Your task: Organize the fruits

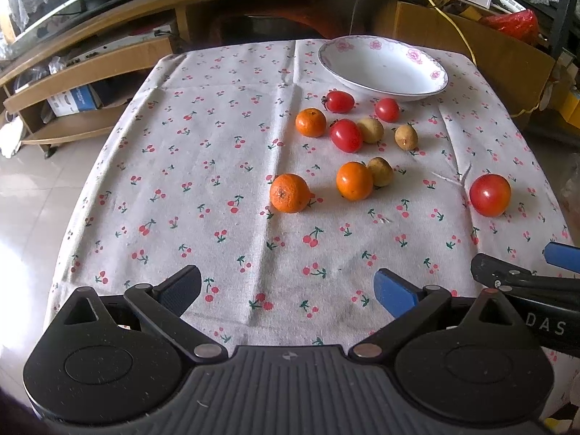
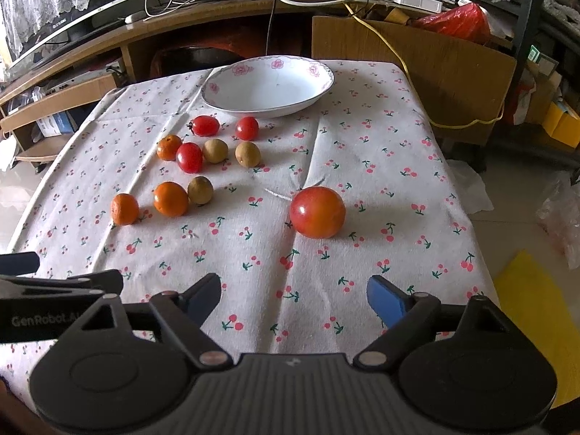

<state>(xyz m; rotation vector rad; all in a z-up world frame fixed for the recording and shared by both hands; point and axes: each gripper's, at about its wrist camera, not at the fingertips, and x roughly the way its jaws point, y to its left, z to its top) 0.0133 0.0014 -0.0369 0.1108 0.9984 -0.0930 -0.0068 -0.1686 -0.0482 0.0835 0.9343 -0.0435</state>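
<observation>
The worktop (image 1: 203,217) is covered by a cherry-print cloth (image 2: 362,166), and the fruits are spread on it in front of a white flowered plate (image 1: 384,69) that is set at the far edge.

In the left wrist view, the left tool (image 1: 288,288) is seen with its jaws spread wide and nothing between them; the right tool (image 1: 525,275) is only partly caught at the right border, cut off by the frame. In the right wrist view, the right tool (image 2: 293,299) is shown with its jaws standing open over bare cloth, and nothing is gripped; a black part of the left tool (image 2: 54,282) is cut off at the left border. A yellow sheet (image 2: 536,311) on the floor is seen only in the right wrist view.

The large tomato (image 2: 317,212) lies apart from the other fruits, nearest the right tool. Three small tomatoes are counted (image 2: 205,125) (image 2: 247,128) (image 2: 189,157), three oranges (image 2: 169,147) (image 2: 170,198) (image 2: 124,209) and three brownish round fruits (image 2: 215,150) (image 2: 248,154) (image 2: 200,190), whose kind cannot be made out. One brownish fruit touches the middle orange, and another touches a small tomato. No fruit lies in the plate. The shelves behind the worktop are cluttered and hard to read.
</observation>
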